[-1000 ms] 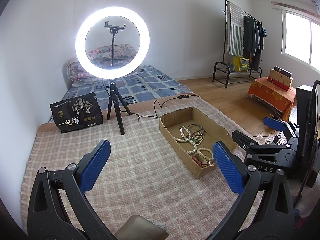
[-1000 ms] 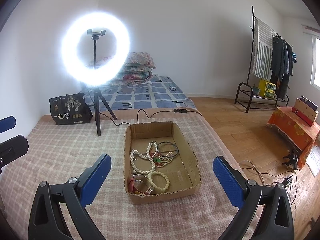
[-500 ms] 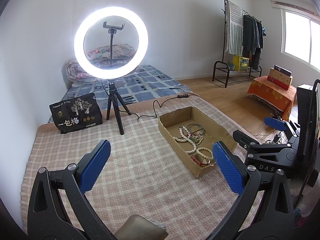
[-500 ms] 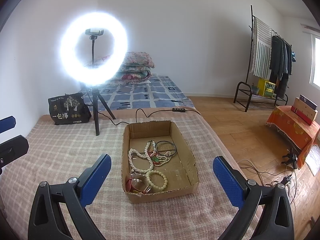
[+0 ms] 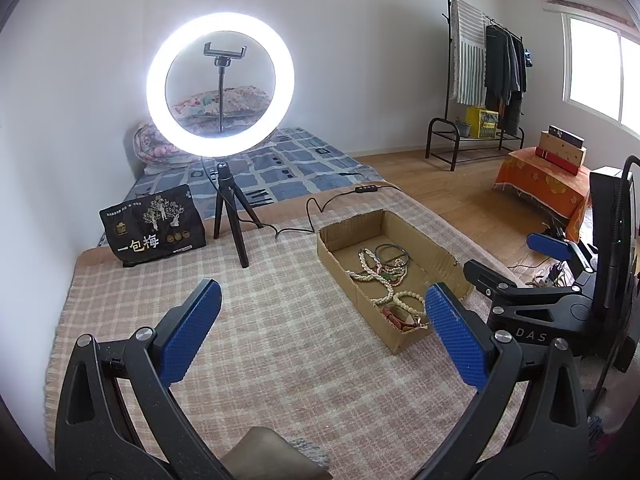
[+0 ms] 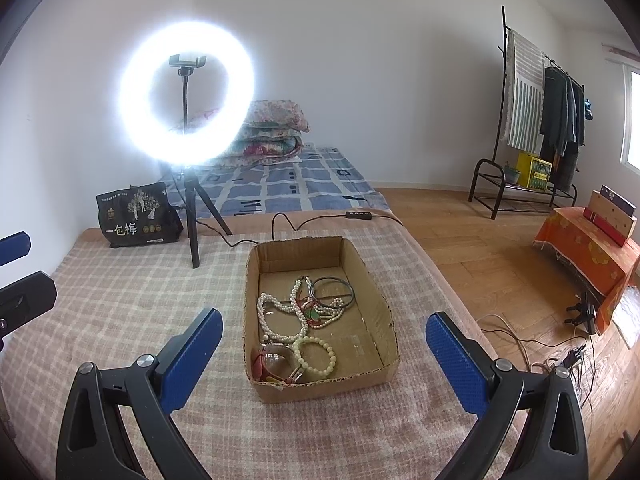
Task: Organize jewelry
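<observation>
A shallow cardboard box [image 6: 372, 300] [image 5: 436, 252] lies on the checked blanket. In it are pearl necklaces [image 6: 276, 312] [image 5: 372, 276], a black bangle [image 6: 333, 292], a pale bead bracelet [image 6: 316, 354] and a red item [image 6: 266, 366] in the near corner. My right gripper [image 6: 324, 356] is open and empty, above the box's near end. My left gripper [image 5: 320, 320] is open and empty over the blanket, left of the box. The right gripper also shows at the right of the left wrist view [image 5: 516, 272].
A lit ring light [image 5: 220, 84] [image 6: 186, 92] on a tripod stands behind the box, its cable [image 6: 288, 220] trailing past the box's far end. A black printed bag [image 5: 154, 226] sits at the blanket's far left. The blanket's edge [image 6: 440, 280] drops to wooden floor on the right.
Almost nothing. The right wrist view drifts slightly, so the box sits a little further left in it. Both grippers stay open.
</observation>
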`<action>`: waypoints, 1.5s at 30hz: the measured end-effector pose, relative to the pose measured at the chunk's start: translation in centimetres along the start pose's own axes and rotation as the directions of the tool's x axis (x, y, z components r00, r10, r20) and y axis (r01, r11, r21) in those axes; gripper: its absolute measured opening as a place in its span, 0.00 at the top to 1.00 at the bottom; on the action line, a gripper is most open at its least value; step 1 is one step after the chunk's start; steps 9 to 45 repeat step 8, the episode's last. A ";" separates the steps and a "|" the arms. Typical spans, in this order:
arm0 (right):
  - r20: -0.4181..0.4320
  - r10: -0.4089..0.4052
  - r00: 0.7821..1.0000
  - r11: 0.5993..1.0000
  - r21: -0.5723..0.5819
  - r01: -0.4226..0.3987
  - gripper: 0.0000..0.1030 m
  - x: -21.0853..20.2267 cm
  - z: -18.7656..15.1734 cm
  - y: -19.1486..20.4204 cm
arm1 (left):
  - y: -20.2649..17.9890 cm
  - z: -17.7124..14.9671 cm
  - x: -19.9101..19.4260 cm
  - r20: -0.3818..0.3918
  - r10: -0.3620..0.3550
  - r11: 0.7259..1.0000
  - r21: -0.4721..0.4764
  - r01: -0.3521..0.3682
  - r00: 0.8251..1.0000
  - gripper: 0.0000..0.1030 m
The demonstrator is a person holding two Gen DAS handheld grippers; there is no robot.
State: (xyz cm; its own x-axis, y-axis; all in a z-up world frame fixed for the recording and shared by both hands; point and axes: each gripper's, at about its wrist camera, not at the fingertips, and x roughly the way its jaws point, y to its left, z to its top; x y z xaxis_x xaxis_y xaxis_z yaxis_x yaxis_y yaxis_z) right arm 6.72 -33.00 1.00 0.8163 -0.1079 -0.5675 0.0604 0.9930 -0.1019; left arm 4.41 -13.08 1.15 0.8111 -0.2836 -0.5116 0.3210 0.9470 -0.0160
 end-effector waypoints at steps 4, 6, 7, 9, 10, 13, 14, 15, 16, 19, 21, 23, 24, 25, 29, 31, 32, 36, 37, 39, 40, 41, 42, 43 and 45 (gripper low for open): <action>-0.006 -0.001 1.000 1.000 -0.001 0.001 0.00 0.1 -0.1 0.1 | -0.2 0.0 -0.3 0.010 -0.004 1.000 0.005 0.004 1.000 0.00; -0.008 -0.002 1.000 1.000 -0.002 0.002 0.00 0.1 -0.2 0.1 | -0.3 0.0 -0.4 0.020 0.003 1.000 0.014 -0.004 1.000 0.00; -0.010 -0.002 1.000 1.000 -0.002 0.002 0.00 0.2 -0.2 0.1 | -0.4 -0.1 -0.4 0.022 0.005 1.000 0.018 -0.005 1.000 0.00; -0.011 -0.003 1.000 1.000 -0.003 0.003 0.00 0.2 -0.2 0.1 | -0.3 -0.1 -0.4 0.020 0.002 1.000 0.019 -0.003 1.000 0.00; -0.011 -0.003 1.000 1.000 -0.003 0.003 0.00 0.2 -0.2 0.1 | -0.3 -0.1 -0.4 0.020 0.002 1.000 0.019 -0.003 1.000 0.00; -0.011 -0.003 1.000 1.000 -0.003 0.003 0.00 0.2 -0.2 0.1 | -0.3 -0.1 -0.4 0.020 0.002 1.000 0.019 -0.003 1.000 0.00; -0.011 -0.003 1.000 1.000 -0.003 0.003 0.00 0.2 -0.2 0.1 | -0.3 -0.1 -0.4 0.020 0.002 1.000 0.019 -0.003 1.000 0.00; -0.011 -0.003 1.000 1.000 -0.003 0.003 0.00 0.2 -0.2 0.1 | -0.3 -0.1 -0.4 0.020 0.002 1.000 0.019 -0.003 1.000 0.00; -0.011 -0.003 1.000 1.000 -0.003 0.003 0.00 0.2 -0.2 0.1 | -0.3 -0.1 -0.4 0.020 0.002 1.000 0.019 -0.003 1.000 0.00; -0.011 -0.003 1.000 1.000 -0.003 0.003 0.00 0.2 -0.2 0.1 | -0.3 -0.1 -0.4 0.020 0.002 1.000 0.019 -0.003 1.000 0.00; -0.011 -0.003 1.000 1.000 -0.003 0.003 0.00 0.2 -0.2 0.1 | -0.3 -0.1 -0.4 0.020 0.002 1.000 0.019 -0.003 1.000 0.00; -0.011 -0.003 1.000 1.000 -0.003 0.003 0.00 0.2 -0.2 0.1 | -0.3 -0.1 -0.4 0.020 0.002 1.000 0.019 -0.003 1.000 0.00; -0.011 -0.003 1.000 1.000 -0.003 0.003 0.00 0.2 -0.2 0.1 | -0.3 -0.1 -0.4 0.020 0.002 1.000 0.019 -0.003 1.000 0.00; -0.011 -0.003 1.000 1.000 -0.003 0.003 0.00 0.2 -0.2 0.1 | -0.3 -0.1 -0.4 0.020 0.002 1.000 0.019 -0.003 1.000 0.00; -0.011 -0.003 1.000 1.000 -0.003 0.003 0.00 0.2 -0.2 0.1 | -0.3 -0.1 -0.4 0.020 0.002 1.000 0.019 -0.003 1.000 0.00; -0.011 -0.003 1.000 1.000 -0.003 0.003 0.00 0.2 -0.2 0.1 | -0.3 -0.1 -0.4 0.020 0.002 1.000 0.019 -0.003 1.000 0.00; -0.011 -0.003 1.000 1.000 -0.003 0.003 0.00 0.2 -0.2 0.1 | -0.3 -0.1 -0.4 0.020 0.002 1.000 0.019 -0.003 1.000 0.00; -0.011 -0.003 1.000 1.000 -0.003 0.003 0.00 0.2 -0.2 0.1 | -0.3 -0.1 -0.4 0.020 0.002 1.000 0.019 -0.003 1.000 0.00; -0.011 -0.003 1.000 1.000 -0.003 0.003 0.00 0.2 -0.2 0.1 | -0.3 -0.1 -0.4 0.020 0.002 1.000 0.019 -0.003 1.000 0.00; -0.011 -0.003 1.000 1.000 -0.003 0.003 0.00 0.2 -0.2 0.1 | -0.3 -0.1 -0.4 0.020 0.002 1.000 0.019 -0.003 1.000 0.00; -0.011 -0.003 1.000 1.000 -0.003 0.003 0.00 0.2 -0.2 0.1 | -0.3 -0.1 -0.4 0.020 0.002 1.000 0.019 -0.003 1.000 0.00; -0.011 -0.003 1.000 1.000 -0.003 0.003 0.00 0.2 -0.2 0.1 | -0.3 -0.1 -0.4 0.020 0.002 1.000 0.019 -0.003 1.000 0.00; -0.011 -0.003 1.000 1.000 -0.003 0.003 0.00 0.2 -0.2 0.1 | -0.3 -0.1 -0.4 0.020 0.002 1.000 0.019 -0.003 1.000 0.00; -0.011 -0.003 1.000 1.000 -0.003 0.003 0.00 0.2 -0.2 0.1 | -0.3 -0.1 -0.4 0.020 0.002 1.000 0.019 -0.003 1.000 0.00; -0.011 -0.003 1.000 1.000 -0.003 0.003 0.00 0.2 -0.2 0.1 | -0.3 -0.1 -0.4 0.020 0.002 1.000 0.019 -0.003 1.000 0.00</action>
